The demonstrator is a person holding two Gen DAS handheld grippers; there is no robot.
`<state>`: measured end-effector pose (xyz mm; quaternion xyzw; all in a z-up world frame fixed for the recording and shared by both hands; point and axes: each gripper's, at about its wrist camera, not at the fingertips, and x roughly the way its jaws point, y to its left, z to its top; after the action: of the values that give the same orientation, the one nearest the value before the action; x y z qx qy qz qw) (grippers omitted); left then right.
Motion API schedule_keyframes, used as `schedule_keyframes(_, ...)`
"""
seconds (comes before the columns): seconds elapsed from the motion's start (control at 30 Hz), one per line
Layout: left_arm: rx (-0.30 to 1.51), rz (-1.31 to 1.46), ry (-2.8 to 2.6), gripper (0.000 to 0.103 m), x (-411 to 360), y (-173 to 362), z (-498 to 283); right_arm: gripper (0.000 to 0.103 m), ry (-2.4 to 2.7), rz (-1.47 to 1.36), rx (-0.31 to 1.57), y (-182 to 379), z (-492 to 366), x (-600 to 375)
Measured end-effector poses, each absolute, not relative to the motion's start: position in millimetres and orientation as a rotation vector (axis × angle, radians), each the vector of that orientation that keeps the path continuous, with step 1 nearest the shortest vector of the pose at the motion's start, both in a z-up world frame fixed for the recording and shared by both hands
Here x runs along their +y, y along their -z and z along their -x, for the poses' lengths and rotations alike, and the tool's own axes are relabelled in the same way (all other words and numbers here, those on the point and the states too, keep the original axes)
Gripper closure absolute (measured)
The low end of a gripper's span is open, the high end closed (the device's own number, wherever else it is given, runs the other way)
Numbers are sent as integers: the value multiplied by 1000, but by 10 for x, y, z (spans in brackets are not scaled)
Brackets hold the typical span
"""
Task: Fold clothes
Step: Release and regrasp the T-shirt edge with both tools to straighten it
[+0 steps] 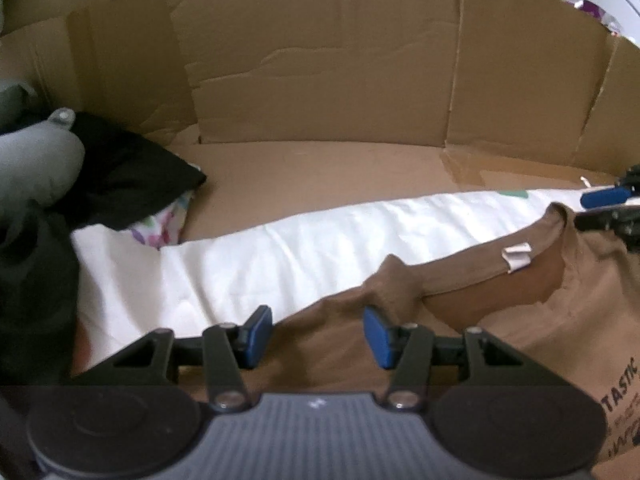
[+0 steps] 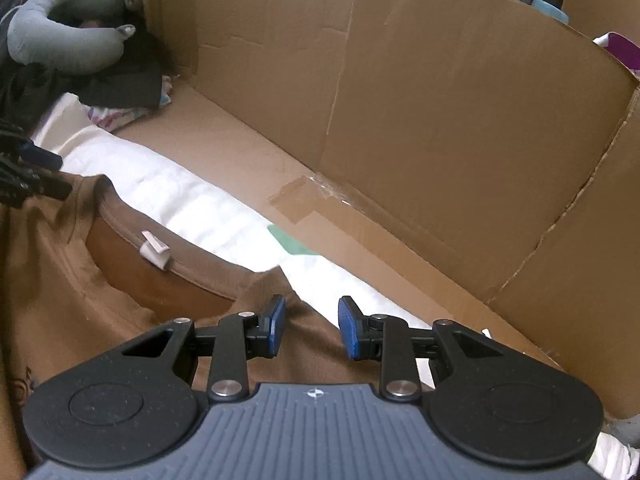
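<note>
Shirt: your brown T-shirt (image 1: 472, 320) lies on the white bedding (image 1: 280, 252), collar toward the cardboard; in the left view it fills the 3 to 6 o'clock part, in the right view (image 2: 80, 280) the 7 to 9 o'clock part. Both views cut off its lower body and sleeves.
Collar: the neck opening gapes, with a small white tag (image 1: 517, 255) on the back rim. You cannot read the tag.
Print: dark lettering (image 1: 618, 392) sits at 4 o'clock in the left view; only "TASTIC" is legible, and the rest is cropped and blurred.
Left gripper: your left gripper (image 1: 318, 332) has its jaws apart with shirt cloth beneath the gap; a raised fold touches the right-hand pad, but nothing is pinched. Released.
Right gripper: your right gripper (image 2: 312, 326) is opening; shoulder cloth lies under the gap and against the left pad, not clamped. Each tool also pokes into the other view's edge, mostly cropped.
Bedding: it runs as a white band from 8 to 3 o'clock in the left view; a green patch (image 2: 286, 240) shows on it, partly covered.
Cardboard: walls (image 1: 320, 60) and floor (image 2: 248, 168) ring the far side from 10 to 2 o'clock.
Pile: at 9 o'clock in the left view a black garment (image 1: 132, 176) overlies floral fabric (image 1: 160, 228); a grey neck pillow (image 2: 60, 36) sits above. What lies beneath is hidden.
</note>
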<state>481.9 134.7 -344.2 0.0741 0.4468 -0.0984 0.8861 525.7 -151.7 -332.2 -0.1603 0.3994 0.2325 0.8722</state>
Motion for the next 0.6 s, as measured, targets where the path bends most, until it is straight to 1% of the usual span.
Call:
schedule_keyframes(0.1,923,-221,192,49,1208,3510,-4813,67,-475,399,865,3479,-5261,-1395)
schedule_keyframes(0.27,910,-255,181,49,1105,3548,-4821,67,-454,430,835,3568,-5244,-1308)
schedule_keyframes(0.3,906,-243,182,58,1103,3552,-4818,67,-450,417,835,3571,-5250,-1317)
schedule_keyframes(0.33,902,-245,195,67,1090,3555,-4807,70,-453,412,835,3574,-5247,-1316)
schedule_keyframes(0.37,895,-272,210,82,1056,3562,-4789,85,-462,412,835,3576,-5238,-1308)
schedule_keyframes(0.4,884,-325,209,90,1001,3567,-4768,89,-473,428,833,3576,-5219,-1285)
schedule_keyframes(0.47,870,-359,220,93,966,3541,-4742,98,-474,496,818,3574,-5169,-1217)
schedule_keyframes(0.6,822,-286,213,94,1089,3405,-4748,100,-456,452,786,3453,-5201,-1292)
